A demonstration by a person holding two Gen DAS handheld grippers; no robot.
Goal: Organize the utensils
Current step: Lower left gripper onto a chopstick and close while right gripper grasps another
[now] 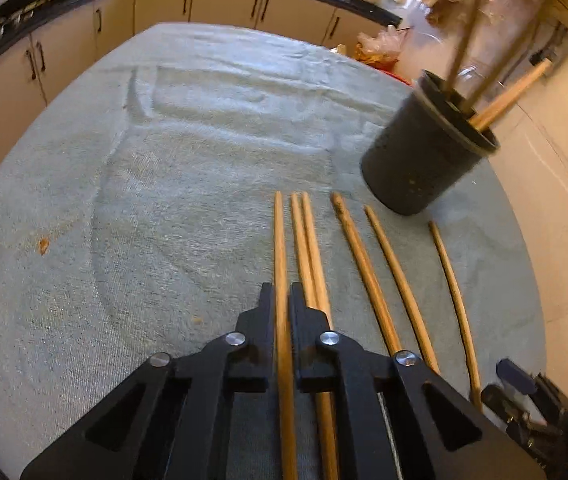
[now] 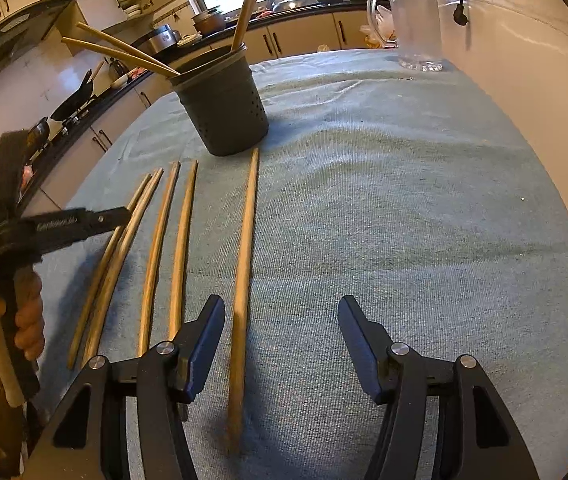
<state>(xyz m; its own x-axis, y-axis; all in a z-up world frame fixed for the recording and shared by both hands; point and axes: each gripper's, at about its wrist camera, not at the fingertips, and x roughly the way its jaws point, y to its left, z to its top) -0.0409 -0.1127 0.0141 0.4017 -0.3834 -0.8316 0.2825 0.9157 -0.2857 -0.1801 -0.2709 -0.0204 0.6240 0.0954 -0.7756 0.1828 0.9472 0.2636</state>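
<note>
Six chopsticks are lying side by side on the grey-green cloth (image 2: 404, 200), their long axes running straight away from both grippers toward the dark holder (image 2: 224, 108), which is standing just beyond their far tips and already carrying several sticks. The left gripper (image 1: 282, 300) is closing narrowly on the leftmost chopstick (image 1: 280, 248), aligned along its length. The right gripper (image 2: 282, 316) is resting spread wide, with the rightmost chopstick (image 2: 246, 240) lying between its fingers, nearer the left one and ungripped. Judged from this, the lift is falling to the left hand.
</note>
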